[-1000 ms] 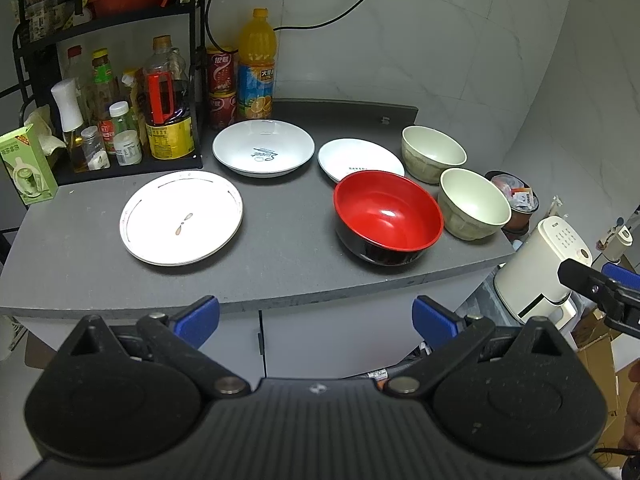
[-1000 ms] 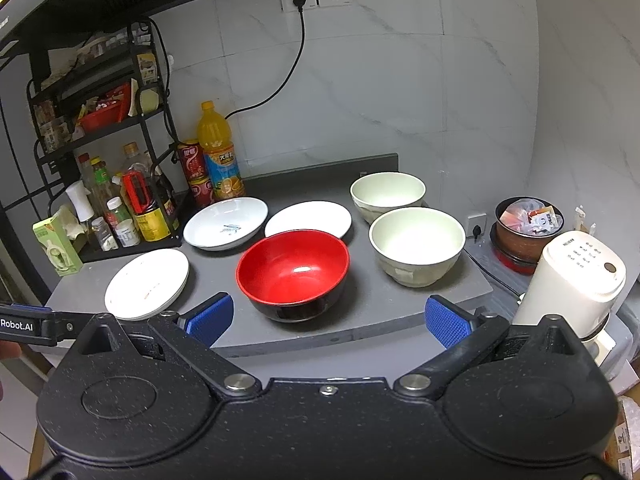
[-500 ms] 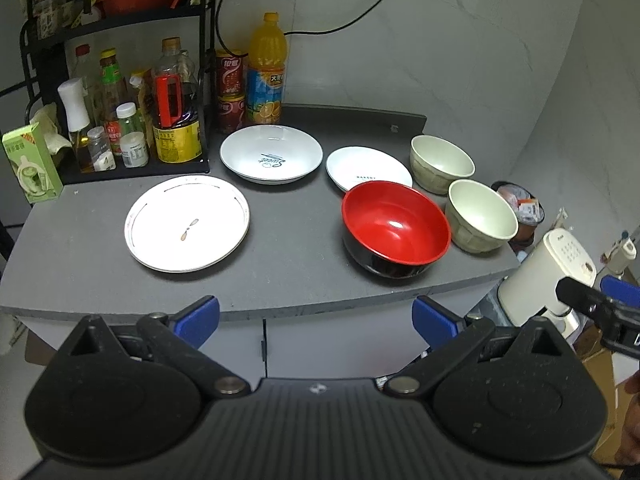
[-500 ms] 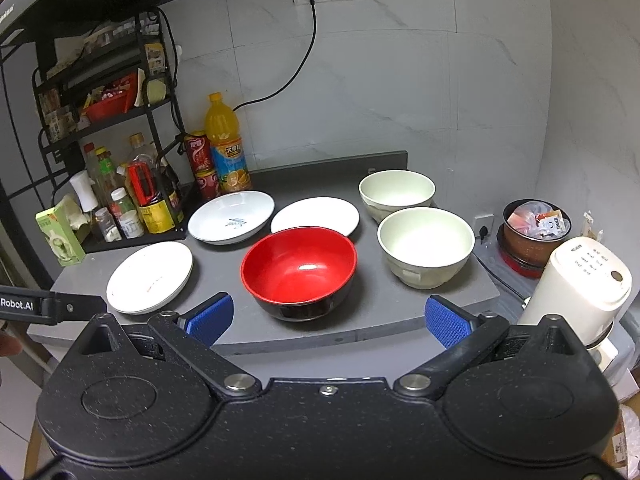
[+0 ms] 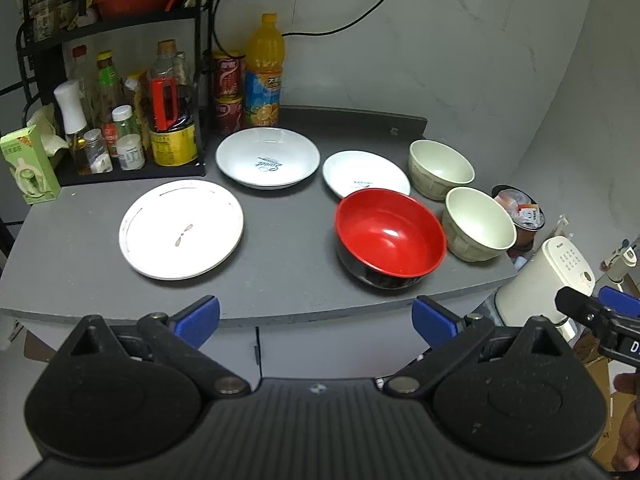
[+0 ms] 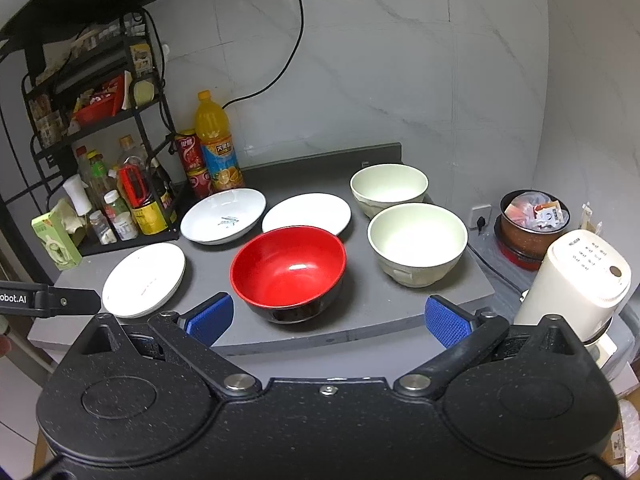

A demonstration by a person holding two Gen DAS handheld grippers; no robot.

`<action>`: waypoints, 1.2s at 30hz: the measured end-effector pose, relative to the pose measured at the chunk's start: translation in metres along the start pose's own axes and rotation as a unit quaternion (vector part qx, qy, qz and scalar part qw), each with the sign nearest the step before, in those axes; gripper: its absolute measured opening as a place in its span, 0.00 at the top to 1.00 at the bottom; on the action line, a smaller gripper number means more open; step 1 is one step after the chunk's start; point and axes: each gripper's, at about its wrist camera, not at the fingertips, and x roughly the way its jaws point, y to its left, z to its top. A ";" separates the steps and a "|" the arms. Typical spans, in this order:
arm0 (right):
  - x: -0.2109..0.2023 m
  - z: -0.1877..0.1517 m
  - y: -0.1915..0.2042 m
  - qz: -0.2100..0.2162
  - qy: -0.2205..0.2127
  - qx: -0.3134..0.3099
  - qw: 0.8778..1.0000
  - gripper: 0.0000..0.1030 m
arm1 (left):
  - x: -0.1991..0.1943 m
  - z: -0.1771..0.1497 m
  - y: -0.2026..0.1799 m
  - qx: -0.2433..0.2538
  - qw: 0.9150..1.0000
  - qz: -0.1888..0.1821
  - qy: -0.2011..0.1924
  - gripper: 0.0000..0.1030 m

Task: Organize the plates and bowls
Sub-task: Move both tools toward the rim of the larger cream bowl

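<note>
On the grey counter [image 5: 288, 252] lie a flat white plate [image 5: 182, 230] at the left, a deep white plate [image 5: 267, 163] behind it and a small white plate [image 5: 366, 174]. A red bowl [image 5: 390, 238] sits near the front edge, with two cream bowls [image 5: 478, 224] [image 5: 440, 168] to its right. The right wrist view shows the same red bowl [image 6: 288, 270] and the nearer cream bowl [image 6: 416, 242]. My left gripper [image 5: 316, 316] hangs open before the counter's edge, holding nothing. My right gripper [image 6: 328, 318] is open too, just short of the red bowl.
A black rack [image 5: 120, 92] of bottles and jars fills the back left, with an orange juice bottle [image 5: 263, 74] and red cans [image 5: 227, 96] beside it. A green box [image 5: 30, 164] stands far left. Off the counter's right end are a white appliance [image 6: 580, 280] and a brown pot [image 6: 532, 220].
Both grippers have drawn slightly back and upward, so the counter sits a little farther off in both views. Nothing on the counter has moved.
</note>
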 end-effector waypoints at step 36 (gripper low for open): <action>0.107 0.042 -0.087 -0.037 0.048 0.096 0.994 0.02 | 0.149 0.111 -0.083 0.053 0.996 -0.049 0.053 0.04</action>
